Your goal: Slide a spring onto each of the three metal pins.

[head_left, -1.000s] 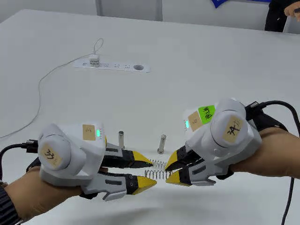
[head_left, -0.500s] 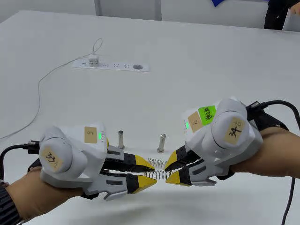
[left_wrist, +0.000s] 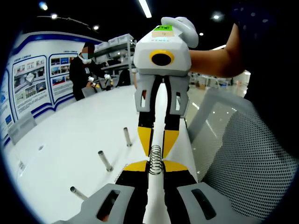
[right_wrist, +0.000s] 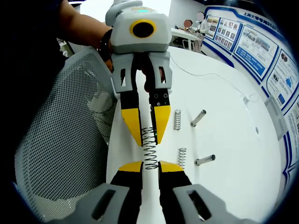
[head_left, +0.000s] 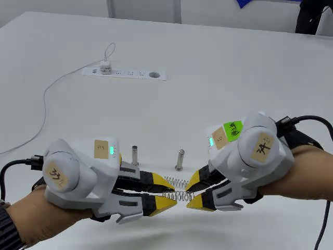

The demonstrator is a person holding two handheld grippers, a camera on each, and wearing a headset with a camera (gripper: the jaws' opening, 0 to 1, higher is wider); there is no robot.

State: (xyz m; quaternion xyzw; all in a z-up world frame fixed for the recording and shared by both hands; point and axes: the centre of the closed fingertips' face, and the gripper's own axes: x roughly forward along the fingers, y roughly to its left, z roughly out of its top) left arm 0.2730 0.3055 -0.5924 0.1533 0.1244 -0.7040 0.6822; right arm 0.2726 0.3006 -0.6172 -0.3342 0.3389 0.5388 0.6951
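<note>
A thin steel spring (head_left: 179, 196) hangs level just above the white table, held at both ends. My left gripper (head_left: 173, 193) is shut on its left end and my right gripper (head_left: 190, 195) on its right end. In the left gripper view the spring (left_wrist: 155, 158) runs from my own jaws up to the right gripper (left_wrist: 158, 140). The right gripper view shows the same spring (right_wrist: 149, 149) reaching the left gripper (right_wrist: 148, 133). Two loose springs (right_wrist: 177, 119) (right_wrist: 181, 157) lie on the table. Three upright metal pins (left_wrist: 127, 136) (left_wrist: 105, 160) (left_wrist: 77, 192) stand bare behind them.
A white power strip (head_left: 125, 73) with a trailing cable (head_left: 46, 94) lies farther back on the table (head_left: 234, 78). A grey mesh chair (left_wrist: 252, 154) sits past the table's near edge. People stand in the background.
The left gripper's jaws, wide apart a second ago, have closed onto the spring's left end. The right gripper has drifted slightly right and down, still holding the spring.
</note>
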